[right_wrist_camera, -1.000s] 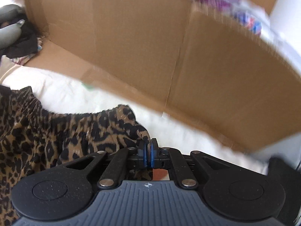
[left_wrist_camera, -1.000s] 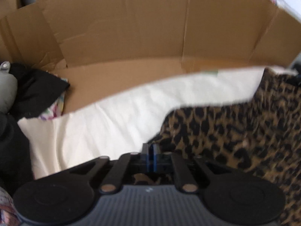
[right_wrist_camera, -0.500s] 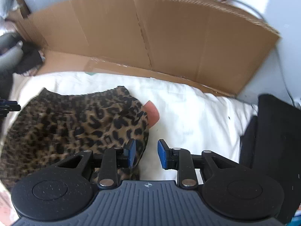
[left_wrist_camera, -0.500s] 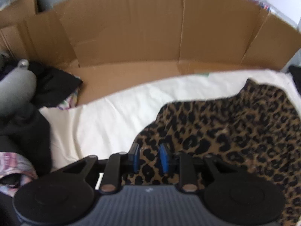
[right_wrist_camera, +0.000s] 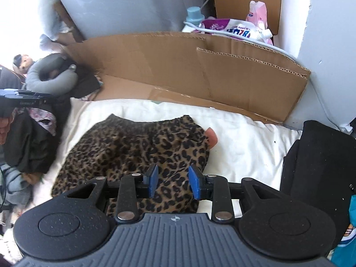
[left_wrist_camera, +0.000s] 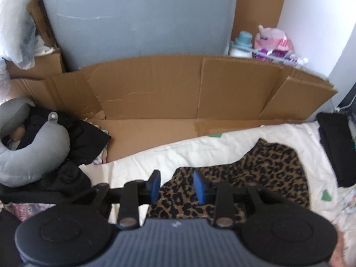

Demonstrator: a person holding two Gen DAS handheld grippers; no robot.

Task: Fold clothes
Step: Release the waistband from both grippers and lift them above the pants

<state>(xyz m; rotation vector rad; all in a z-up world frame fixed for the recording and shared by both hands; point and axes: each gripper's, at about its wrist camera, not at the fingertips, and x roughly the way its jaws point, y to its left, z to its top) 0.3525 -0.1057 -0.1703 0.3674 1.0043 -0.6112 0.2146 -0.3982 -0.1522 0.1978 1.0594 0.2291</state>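
A leopard-print garment point(left_wrist_camera: 255, 171) lies bunched on the white bed sheet point(left_wrist_camera: 195, 153); it also shows in the right wrist view point(right_wrist_camera: 138, 149), with a pink tag point(right_wrist_camera: 211, 136) at its right edge. My left gripper point(left_wrist_camera: 176, 187) is open and empty, raised above the garment's left end. My right gripper point(right_wrist_camera: 172, 181) is open and empty, raised above the garment's near right part. The left gripper also appears at the left edge of the right wrist view point(right_wrist_camera: 22, 99).
A flattened cardboard box point(left_wrist_camera: 178, 93) stands along the back of the bed. A grey neck pillow point(left_wrist_camera: 33, 146) and dark clothes point(left_wrist_camera: 82, 138) lie at the left. A folded black garment point(right_wrist_camera: 320, 169) lies at the right. Detergent packs point(right_wrist_camera: 240, 29) stand behind the cardboard.
Both grippers were shut on the leopard-print garment a second ago. They have opened, let it go and pulled back and up; the garment now lies on the sheet.
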